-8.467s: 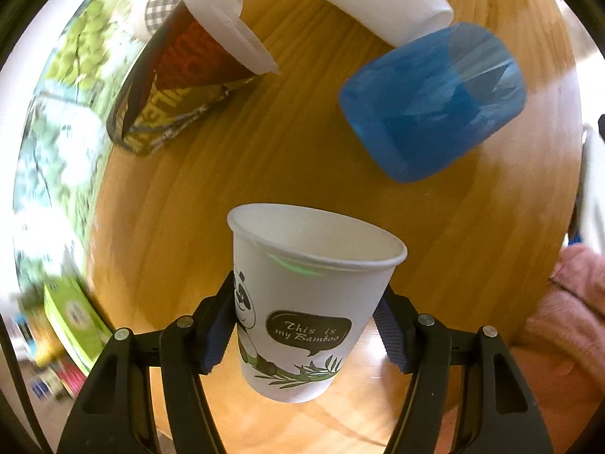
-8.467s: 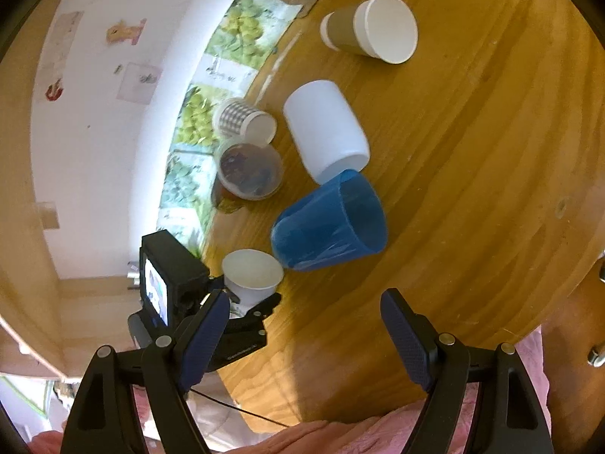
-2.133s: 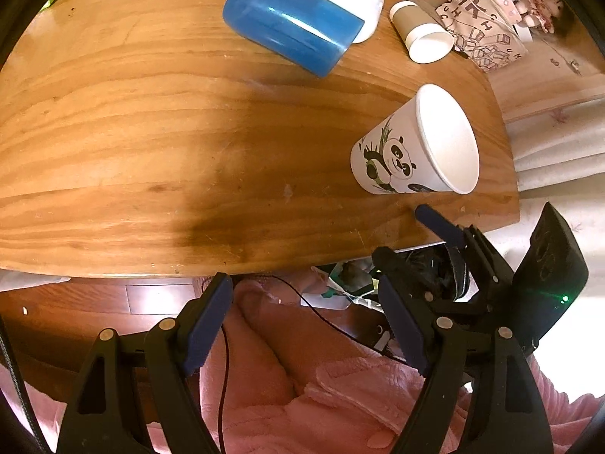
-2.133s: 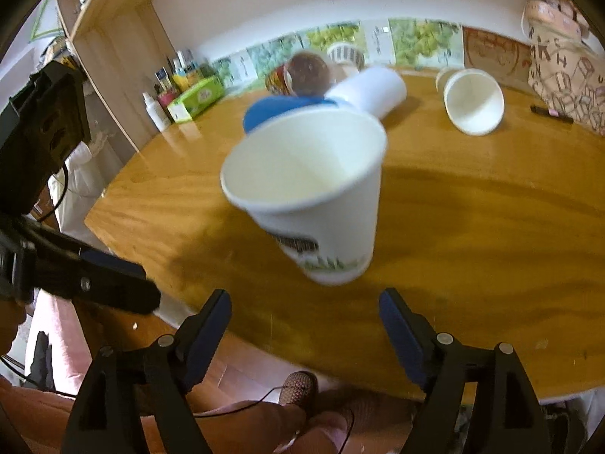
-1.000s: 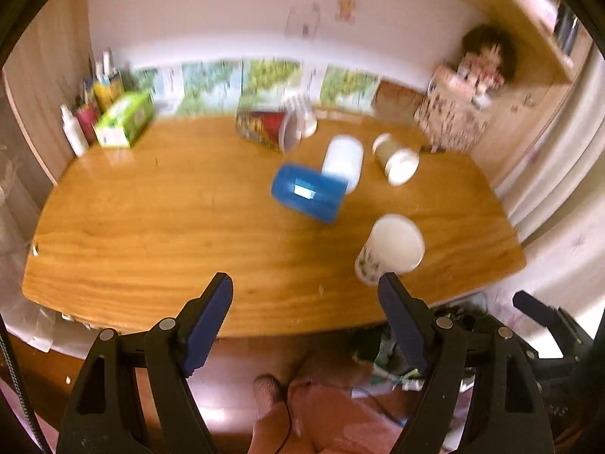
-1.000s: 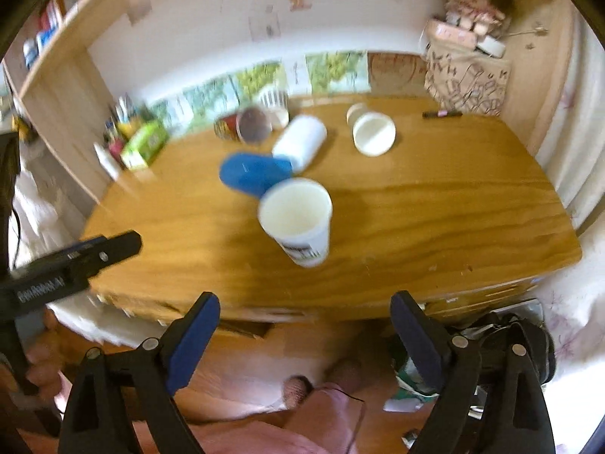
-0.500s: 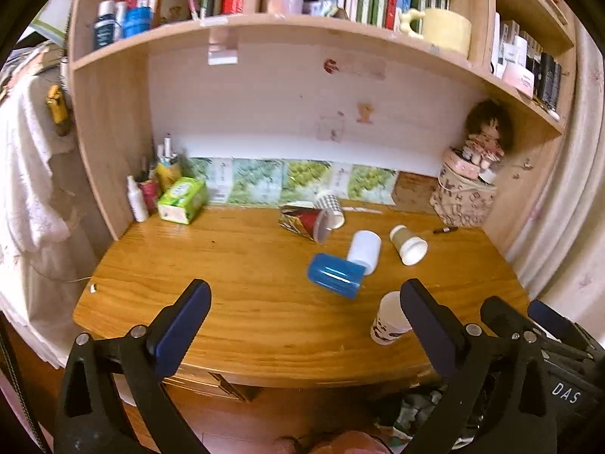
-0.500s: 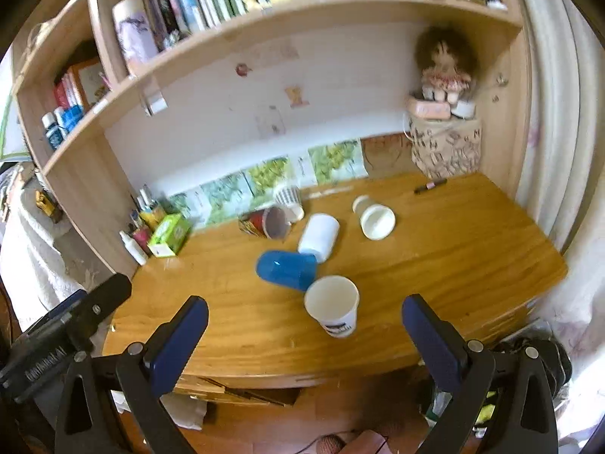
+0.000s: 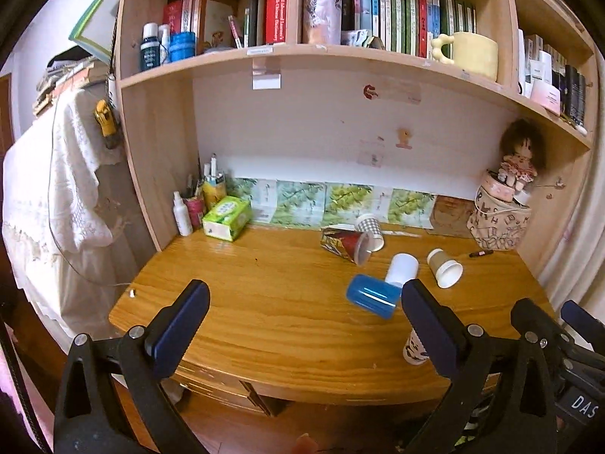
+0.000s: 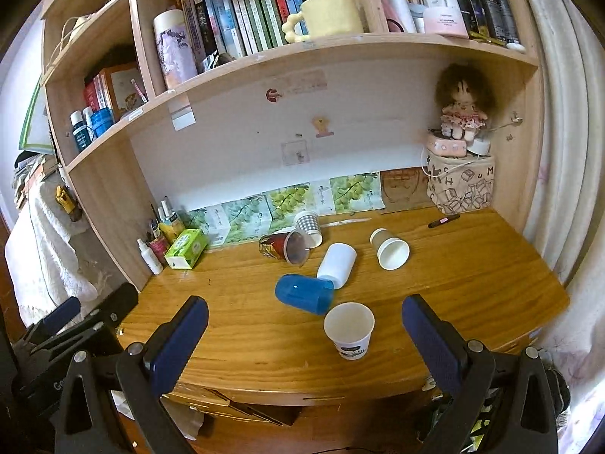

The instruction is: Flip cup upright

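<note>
the paper cup [image 10: 349, 330] stands upright on the wooden desk [image 10: 472, 276], mouth open to the top, low and a little right of centre in the right wrist view; in the left wrist view only a sliver of it [image 9: 413, 352] shows at lower right, behind one finger of the left gripper [image 9: 302, 335]. both the left gripper and the right gripper [image 10: 304, 335] are held back off the desk's front edge with their fingers spread wide and nothing between them. just above and left of the paper cup in the right view lies a blue cup [image 10: 304, 294] on its side, its rim against a white cup [image 10: 337, 265] also lying down. further toward the top sit a brown paper cup [image 10: 389, 248] tipped over with its mouth facing the lens, a checked cup [image 10: 308, 225] and a clear-lidded red cup [image 10: 283, 247] (these two lie close together near the wall). a green tissue box [image 10: 186, 247] rests at centre left by the shelf side, and a doll [image 10: 463, 100] sits on a printed bag at upper right
</note>
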